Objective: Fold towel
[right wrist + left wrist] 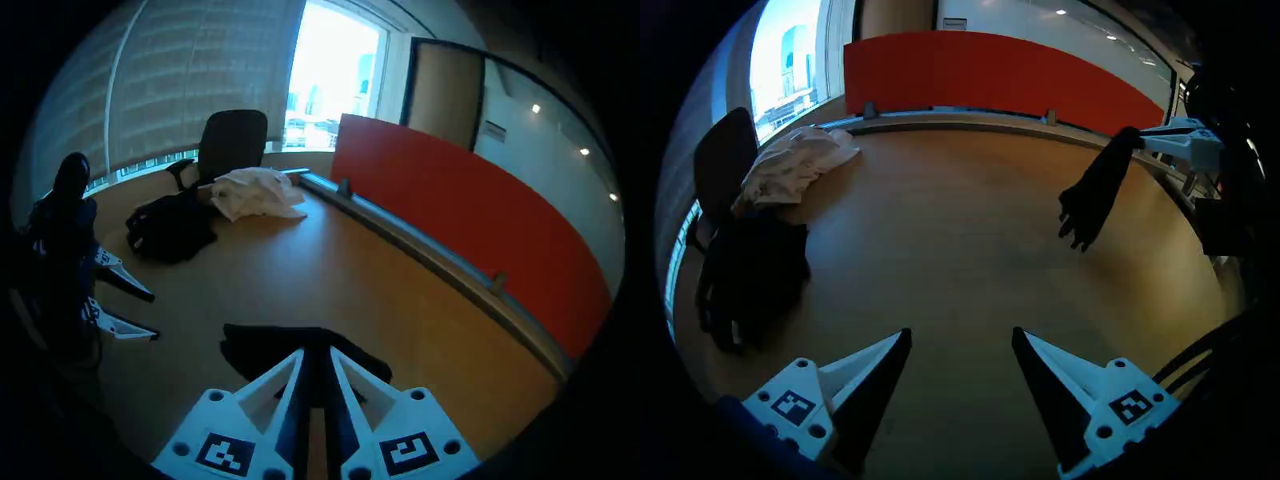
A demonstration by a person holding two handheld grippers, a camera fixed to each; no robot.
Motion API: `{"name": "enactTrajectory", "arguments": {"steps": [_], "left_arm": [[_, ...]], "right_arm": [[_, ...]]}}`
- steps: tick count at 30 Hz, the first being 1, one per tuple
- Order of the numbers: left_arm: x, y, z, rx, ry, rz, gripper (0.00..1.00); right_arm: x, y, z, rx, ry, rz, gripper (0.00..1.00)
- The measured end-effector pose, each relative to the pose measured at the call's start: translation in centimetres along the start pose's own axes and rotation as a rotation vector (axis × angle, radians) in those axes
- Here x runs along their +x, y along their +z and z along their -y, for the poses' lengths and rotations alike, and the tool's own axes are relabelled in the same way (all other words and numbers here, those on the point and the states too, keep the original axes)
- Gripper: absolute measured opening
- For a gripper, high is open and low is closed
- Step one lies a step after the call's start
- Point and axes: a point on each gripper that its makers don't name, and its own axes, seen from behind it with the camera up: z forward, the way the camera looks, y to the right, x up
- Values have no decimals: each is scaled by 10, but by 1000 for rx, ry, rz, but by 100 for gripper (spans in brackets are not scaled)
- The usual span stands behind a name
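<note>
Pale wood bench (960,240) runs wide across an office, backed by a red partition (1000,76) on its far edge and a bright window (336,72) at the far left

In the right gripper view, the right gripper (318,352) has its fingers drawn together and clamped on a corner of the dark towel (256,348), which spreads out beneath them over the wood. From the left gripper view the same towel (1092,200) hangs limp from that gripper at the far right, lower end dangling loose; I cannot tell whether it touches the bench. The left gripper (960,332) is near and central, fingers well apart, holding nothing, with bare wood between them.

Farther out to the left lie a black heap (752,280), a crumpled white cloth (796,164) beyond it, and a dark chair (724,160) by the window.

Judging by this, the fold has not begun: the towel is only lifted by one corner. The next move probably calls for the left gripper to reach right, catch a second corner, and spread the towel flat on the bench
</note>
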Motion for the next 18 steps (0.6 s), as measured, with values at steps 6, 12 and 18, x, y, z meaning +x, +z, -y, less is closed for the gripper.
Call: {"name": "enactTrajectory", "arguments": {"steps": [6,12,18], "left_arm": [[0,3,0,-2,5,3,93],[1,5,-1,-3,11,2,93],[3,7,-1,-3,17,1,93]], "right_arm": [[-9,-14,-13,-18,29,3,7],[-20,-32,-28,-41,50,8,7],[-29,-53,-47,-68,84,5,7]]}}
